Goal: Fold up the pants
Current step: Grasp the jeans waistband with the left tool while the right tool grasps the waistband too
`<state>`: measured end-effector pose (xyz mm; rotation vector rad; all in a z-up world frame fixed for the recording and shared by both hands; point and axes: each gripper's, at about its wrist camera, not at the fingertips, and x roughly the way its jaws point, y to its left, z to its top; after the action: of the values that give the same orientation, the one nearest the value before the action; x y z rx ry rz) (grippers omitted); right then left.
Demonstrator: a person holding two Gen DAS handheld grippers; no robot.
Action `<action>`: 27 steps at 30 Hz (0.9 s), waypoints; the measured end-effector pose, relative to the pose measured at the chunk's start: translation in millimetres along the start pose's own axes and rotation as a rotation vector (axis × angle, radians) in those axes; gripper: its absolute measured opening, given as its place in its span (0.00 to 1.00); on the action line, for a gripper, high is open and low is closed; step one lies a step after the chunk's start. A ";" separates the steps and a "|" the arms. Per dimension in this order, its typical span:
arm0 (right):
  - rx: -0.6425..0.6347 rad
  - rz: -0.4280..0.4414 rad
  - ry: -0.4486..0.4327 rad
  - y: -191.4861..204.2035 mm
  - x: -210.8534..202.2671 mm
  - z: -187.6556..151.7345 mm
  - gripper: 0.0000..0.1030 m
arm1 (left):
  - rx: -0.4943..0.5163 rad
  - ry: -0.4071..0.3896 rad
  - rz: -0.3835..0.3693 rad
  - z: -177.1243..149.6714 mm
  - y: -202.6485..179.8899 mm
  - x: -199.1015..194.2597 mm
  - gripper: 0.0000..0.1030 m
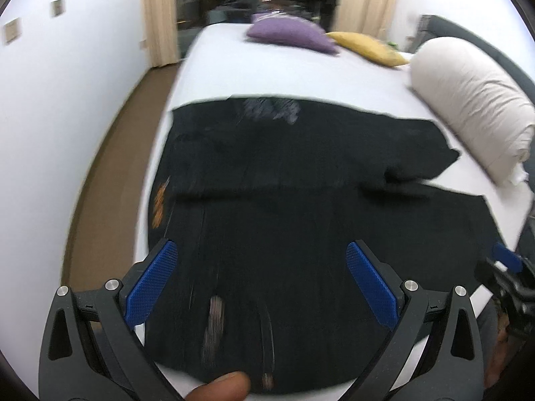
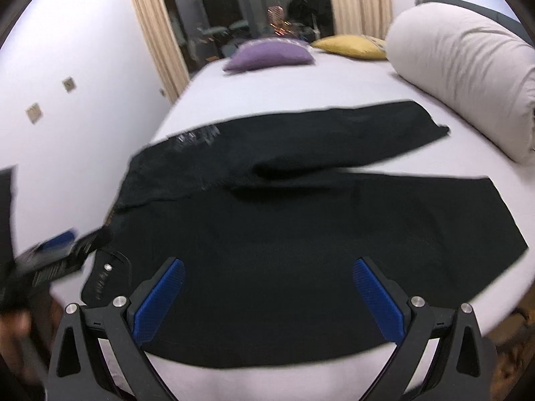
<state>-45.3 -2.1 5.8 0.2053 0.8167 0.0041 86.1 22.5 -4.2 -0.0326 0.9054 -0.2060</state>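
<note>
Left wrist view shows your left gripper spread wide, empty, over the waist end of the black pants lying flat on the bed. Your right gripper is equally released above the nearer leg. Folding looks unstarted; next, pinch this near edge with both.

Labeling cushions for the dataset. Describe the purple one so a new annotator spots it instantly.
Start at the white bed and look to its far end, by the dark window. The purple cushion lies there, left of a yellow cushion; the big roll on the right is off-white.
</note>
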 end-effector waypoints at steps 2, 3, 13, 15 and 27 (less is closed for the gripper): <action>-0.039 0.028 -0.029 -4.0 -0.9 7.1 1.00 | 0.038 0.039 -0.038 25.6 6.1 18.7 1.00; -0.064 0.041 -0.039 -6.8 -0.5 10.9 1.00 | 0.072 0.048 -0.017 40.5 7.9 28.5 1.00; -0.143 0.164 0.007 -63.9 35.5 43.2 0.81 | 0.221 0.115 0.009 182.9 58.4 161.6 1.00; -0.141 0.183 0.026 -74.3 45.9 47.8 0.81 | 0.250 0.151 0.006 201.9 67.1 189.6 0.96; -0.229 0.257 0.120 -78.2 103.3 77.7 0.68 | 0.400 0.370 -0.087 232.3 82.3 274.7 0.49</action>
<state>75.9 -84.2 -31.5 0.0934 0.8973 0.3530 446.2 37.0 -83.6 0.3480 1.2173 -0.4823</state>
